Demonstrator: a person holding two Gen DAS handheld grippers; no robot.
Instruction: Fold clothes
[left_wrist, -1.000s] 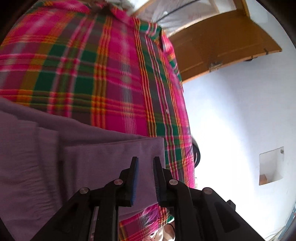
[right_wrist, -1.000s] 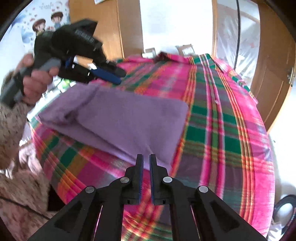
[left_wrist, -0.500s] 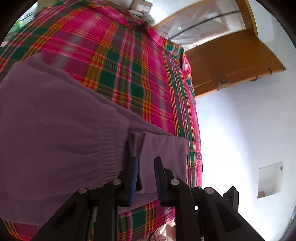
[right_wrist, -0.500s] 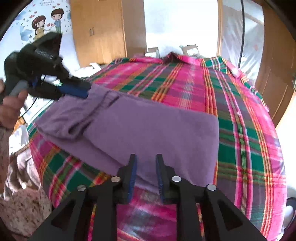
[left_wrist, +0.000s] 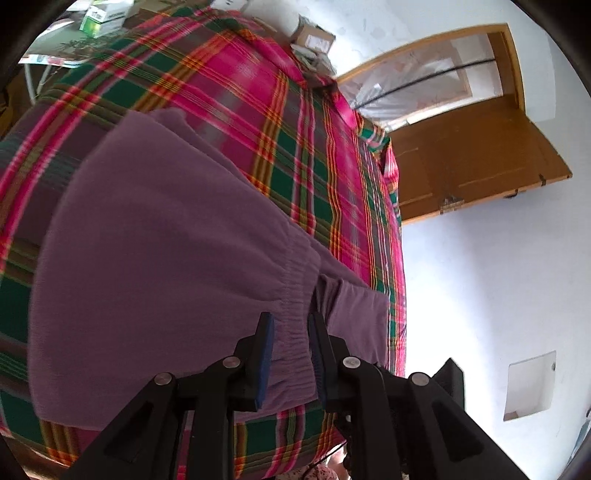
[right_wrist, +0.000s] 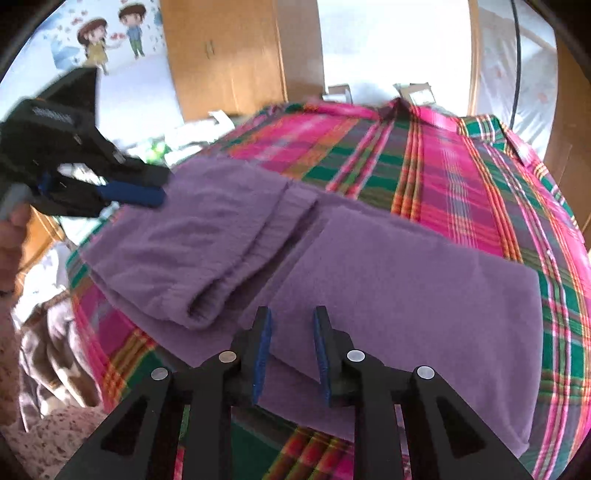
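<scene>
Purple trousers now lie folded on the plaid bed; both grippers, left and right, have opened, releasing them, so this fold looks done.

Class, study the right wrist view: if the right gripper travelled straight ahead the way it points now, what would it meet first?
Most likely the folded purple fleece garment lying on the pink and green plaid sheet. The right gripper is open, its fingers framing the near edge, though the height above it is unclear.
</scene>
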